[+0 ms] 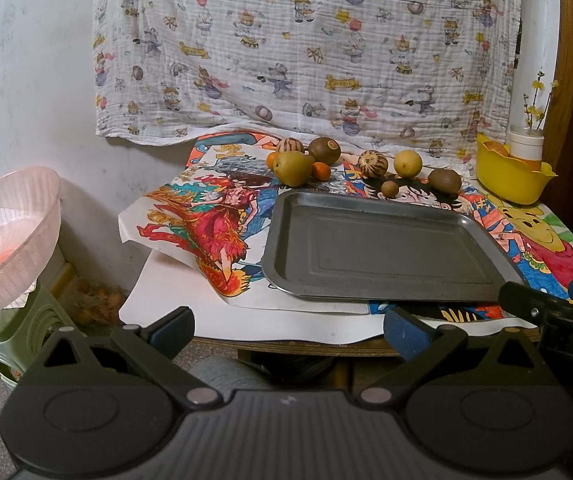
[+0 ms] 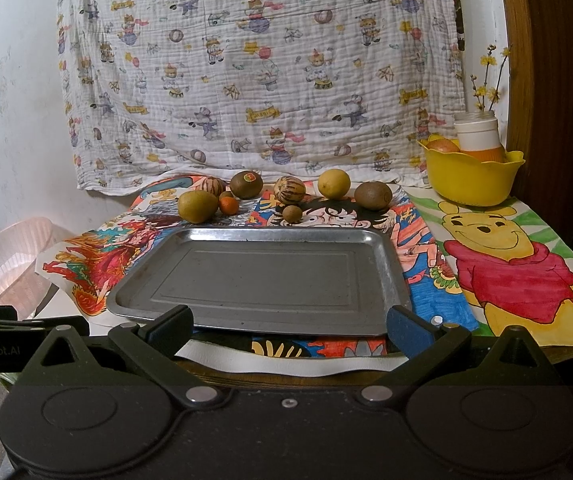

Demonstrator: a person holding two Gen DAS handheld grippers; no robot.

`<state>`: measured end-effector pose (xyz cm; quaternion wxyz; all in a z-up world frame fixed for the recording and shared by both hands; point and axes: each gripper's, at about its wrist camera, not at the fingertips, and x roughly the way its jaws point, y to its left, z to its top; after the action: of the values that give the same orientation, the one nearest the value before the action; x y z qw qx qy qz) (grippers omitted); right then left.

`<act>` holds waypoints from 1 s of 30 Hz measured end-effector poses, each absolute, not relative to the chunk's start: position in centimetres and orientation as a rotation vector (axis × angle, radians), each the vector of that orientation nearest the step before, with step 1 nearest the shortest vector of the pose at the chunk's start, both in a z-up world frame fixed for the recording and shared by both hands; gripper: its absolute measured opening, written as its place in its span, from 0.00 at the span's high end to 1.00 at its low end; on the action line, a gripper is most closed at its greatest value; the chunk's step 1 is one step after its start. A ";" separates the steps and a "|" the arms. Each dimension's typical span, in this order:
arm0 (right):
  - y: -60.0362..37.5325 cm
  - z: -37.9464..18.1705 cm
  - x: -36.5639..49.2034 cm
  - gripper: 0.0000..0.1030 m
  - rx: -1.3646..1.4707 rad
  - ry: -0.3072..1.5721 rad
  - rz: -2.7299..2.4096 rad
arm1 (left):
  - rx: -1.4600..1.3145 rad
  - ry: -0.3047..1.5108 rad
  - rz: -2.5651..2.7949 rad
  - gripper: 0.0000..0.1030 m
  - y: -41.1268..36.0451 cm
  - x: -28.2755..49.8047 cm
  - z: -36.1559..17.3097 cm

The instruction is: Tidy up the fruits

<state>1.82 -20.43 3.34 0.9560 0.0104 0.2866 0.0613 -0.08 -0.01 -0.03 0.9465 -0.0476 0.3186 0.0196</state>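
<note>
An empty metal tray (image 2: 262, 276) (image 1: 374, 248) lies on the table. Behind it sit several fruits: a green pear (image 2: 197, 206) (image 1: 293, 168), a small orange (image 2: 228, 205), two striped fruits (image 2: 289, 189), a stickered kiwi (image 2: 246, 185) (image 1: 324, 149), a yellow lemon (image 2: 333, 183) (image 1: 407, 163), a brown kiwi (image 2: 373, 195) (image 1: 444, 180) and a small brown fruit (image 2: 292, 214). My left gripper (image 1: 288, 330) is open and empty before the table's front edge. My right gripper (image 2: 288, 326) is open and empty at the tray's near edge.
A yellow bowl (image 2: 471, 184) (image 1: 506, 180) with fruit and a white jar stands at the back right. Coloured drawings (image 2: 506, 256) cover the table. A pink basket (image 1: 6, 240) stands left of the table. A patterned cloth (image 2: 262, 64) hangs behind.
</note>
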 end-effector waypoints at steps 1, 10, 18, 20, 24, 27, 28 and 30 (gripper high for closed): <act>-20.4 3.3 1.8 0.00 0.021 0.582 0.124 | -0.096 0.649 0.041 0.01 0.0 -0.1 0.0; -20.4 3.4 1.8 0.00 0.021 0.581 0.124 | -0.094 0.648 0.040 0.01 -0.1 -0.1 0.0; -20.4 3.4 1.8 0.00 0.021 0.581 0.125 | -0.095 0.650 0.041 0.01 -0.2 0.0 -0.1; -20.4 3.4 1.8 0.00 0.021 0.582 0.125 | -0.095 0.650 0.041 0.01 -0.2 0.0 -0.1; -20.4 3.4 1.8 0.00 0.021 0.581 0.124 | -0.094 0.649 0.041 0.01 -0.2 0.0 -0.1; -20.4 3.4 1.9 0.00 0.021 0.581 0.124 | -0.094 0.650 0.041 0.01 -0.2 0.0 -0.1; -20.4 3.4 1.9 0.00 0.021 0.581 0.124 | -0.094 0.650 0.041 0.01 -0.2 0.0 -0.1; -20.4 3.3 1.9 0.00 0.023 0.583 0.125 | -0.095 0.652 0.040 0.01 -0.3 0.0 -0.1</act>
<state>1.90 -20.36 3.32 0.9558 0.0111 0.2872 0.0616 0.01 -0.25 -0.11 0.9460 -0.0468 0.3201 0.0195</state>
